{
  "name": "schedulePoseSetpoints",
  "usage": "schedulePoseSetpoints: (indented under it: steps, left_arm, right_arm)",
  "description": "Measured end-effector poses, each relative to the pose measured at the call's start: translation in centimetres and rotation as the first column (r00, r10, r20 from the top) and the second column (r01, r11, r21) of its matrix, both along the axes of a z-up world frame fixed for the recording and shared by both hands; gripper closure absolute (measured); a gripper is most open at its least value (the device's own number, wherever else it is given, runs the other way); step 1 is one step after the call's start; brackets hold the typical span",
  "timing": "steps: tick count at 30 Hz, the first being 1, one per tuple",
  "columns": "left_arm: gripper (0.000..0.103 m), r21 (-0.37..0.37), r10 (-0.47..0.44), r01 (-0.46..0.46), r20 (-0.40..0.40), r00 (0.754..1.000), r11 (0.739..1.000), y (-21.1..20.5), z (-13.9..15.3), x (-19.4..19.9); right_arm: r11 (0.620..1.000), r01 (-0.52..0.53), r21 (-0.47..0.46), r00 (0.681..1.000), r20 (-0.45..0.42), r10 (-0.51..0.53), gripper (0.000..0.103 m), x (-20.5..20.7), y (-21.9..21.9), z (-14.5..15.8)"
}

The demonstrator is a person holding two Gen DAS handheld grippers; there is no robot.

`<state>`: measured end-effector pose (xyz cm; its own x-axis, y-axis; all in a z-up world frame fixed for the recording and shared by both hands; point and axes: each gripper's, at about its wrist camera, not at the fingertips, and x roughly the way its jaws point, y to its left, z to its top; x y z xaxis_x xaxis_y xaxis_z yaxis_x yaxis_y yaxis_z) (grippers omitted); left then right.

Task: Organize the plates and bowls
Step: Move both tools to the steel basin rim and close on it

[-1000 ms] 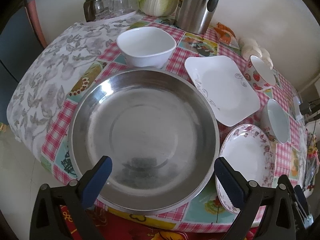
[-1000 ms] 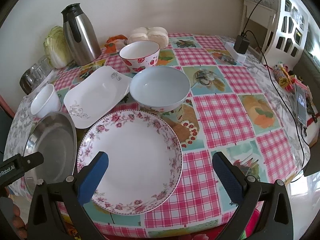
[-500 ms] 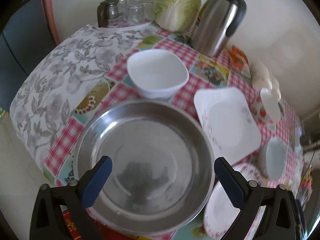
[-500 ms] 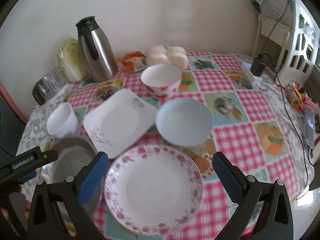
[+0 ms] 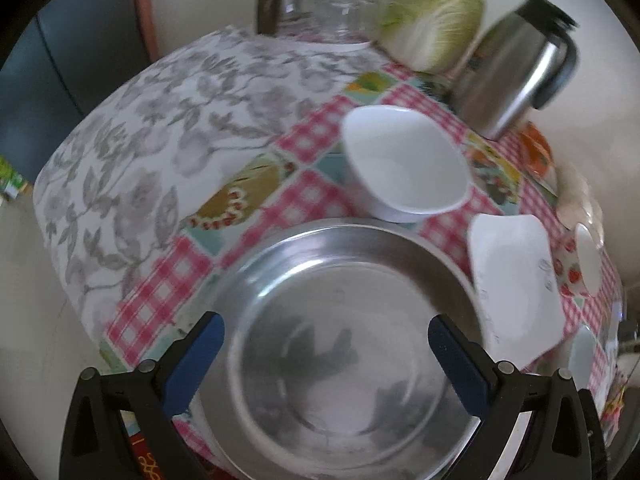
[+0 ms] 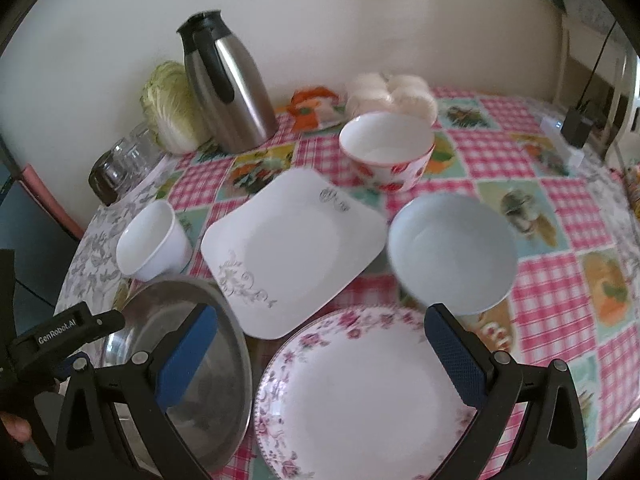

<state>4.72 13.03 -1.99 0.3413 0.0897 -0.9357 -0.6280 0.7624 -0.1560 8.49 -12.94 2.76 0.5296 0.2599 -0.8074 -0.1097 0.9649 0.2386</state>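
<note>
Left gripper (image 5: 326,350): wide open, empty, poised over steel basin (image 5: 348,344) at near desk edge. Right gripper (image 6: 320,350): wide open, empty, above floral plate (image 6: 360,396).

Likely step: first pickup for stacking.
- Straddle 1 rim only; close squarely.
- Lift level; avoid square plate (image 6: 294,250) touching basin.
- Leave 3 bowls: white (image 6: 152,240), blue (image 6: 452,252), strawberry (image 6: 386,150).

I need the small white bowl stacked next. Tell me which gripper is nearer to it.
Left. The left gripper hangs open over the steel basin, which borders the small white bowl. The right gripper hangs open over the floral plate, farther off.
</note>
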Motion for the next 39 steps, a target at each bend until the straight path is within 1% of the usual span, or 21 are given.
schedulePoseSetpoints:
  steps: [5, 7, 9, 11, 16, 18, 20, 21, 25, 26, 28, 30, 32, 35, 38, 39]
  left_arm:
    - [0.0, -0.032, 0.032, -0.032, -0.027, 0.999, 0.999, 2.2, -1.1, -1.0]
    - [0.0, -0.077, 0.039, -0.04, -0.027, 0.999, 0.996, 3.0, -1.6, -1.5]
    - [0.0, -0.139, 0.056, -0.057, -0.013, 0.998, 0.989, 3.9, -2.2, -2.1]
    - [0.0, -0.168, 0.072, -0.073, -0.016, 0.997, 0.983, 4.5, -2.6, -2.6]
    - [0.0, -0.117, 0.082, -0.084, -0.025, 0.996, 0.99, 5.5, -2.6, -3.1]
    - [0.0, -0.102, 0.085, -0.086, -0.019, 0.996, 0.991, 5.9, -2.6, -3.2]
    - [0.0, -0.104, 0.091, -0.092, -0.007, 0.996, 0.99, 6.3, -2.6, -3.3]
    - [0.0, -0.113, 0.094, -0.093, 0.005, 0.996, 0.989, 6.6, -2.7, -3.3]
    - [0.0, -0.138, 0.091, -0.079, 0.083, 0.992, 0.987, 7.0, -2.4, -3.4]
    - [0.0, -0.136, 0.078, -0.067, 0.082, 0.994, 0.988, 6.9, -2.4, -3.3]
    - [0.0, -0.129, 0.055, -0.046, 0.066, 0.996, 0.991, 6.6, -2.5, -2.9]
    - [0.0, -0.094, 0.032, -0.03, 0.026, 0.999, 0.995, 6.5, -2.8, -2.6]
    - [0.0, -0.073, 0.03, -0.029, 0.013, 0.999, 0.997, 6.4, -3.0, -2.5]
    - [0.0, -0.055, 0.022, -0.022, -0.005, 1.0, 0.998, 6.3, -3.2, -2.2]
    - [0.001, -0.05, 0.004, -0.006, -0.035, 0.999, 0.999, 6.0, -3.7, -2.2]
    - [0.002, -0.055, 0.001, -0.003, -0.039, 0.999, 0.998, 5.9, -3.8, -2.1]
  right_arm:
    - [0.999, -0.03, 0.026, 0.999, -0.024, 0.03, 0.0, -0.1, 1.3, -1.1]
    - [0.998, -0.053, 0.038, 0.998, -0.042, 0.054, 0.0, -0.2, 2.0, -1.6]
    - [0.996, -0.076, 0.053, 0.995, -0.059, 0.079, 0.0, -0.2, 2.8, -2.1]
    - [0.993, -0.095, 0.064, 0.993, -0.07, 0.099, 0.0, -0.3, 3.6, -2.4]
    - [0.99, -0.115, 0.084, 0.988, -0.096, 0.123, 0.002, -0.3, 5.0, -3.6]
    - [0.988, -0.126, 0.09, 0.986, -0.099, 0.135, 0.008, -0.4, 5.5, -3.9]
    - [0.986, -0.139, 0.095, 0.983, -0.108, 0.149, 0.019, -0.3, 5.9, -4.2]
    - [0.984, -0.145, 0.101, 0.981, -0.112, 0.156, 0.021, -0.3, 6.0, -4.3]
    - [0.979, -0.164, 0.125, 0.975, -0.132, 0.18, 0.034, -0.3, 6.3, -4.9]
    - [0.978, -0.166, 0.127, 0.974, -0.133, 0.183, 0.036, -0.3, 6.4, -5.0]
    - [0.977, -0.173, 0.125, 0.973, -0.131, 0.189, 0.037, -0.2, 6.6, -5.0]
    - [0.974, -0.181, 0.135, 0.97, -0.139, 0.2, 0.037, -0.2, 6.8, -5.1]
    - [0.971, -0.192, 0.144, 0.965, -0.15, 0.213, 0.038, -0.2, 7.0, -5.4]
    - [0.968, -0.2, 0.153, 0.959, -0.172, 0.226, 0.048, -0.1, 7.3, -6.0]
    - [0.968, -0.201, 0.15, 0.956, -0.186, 0.227, 0.054, -0.1, 7.3, -6.4]
    - [0.968, -0.202, 0.148, 0.956, -0.185, 0.227, 0.054, -0.1, 7.3, -6.4]
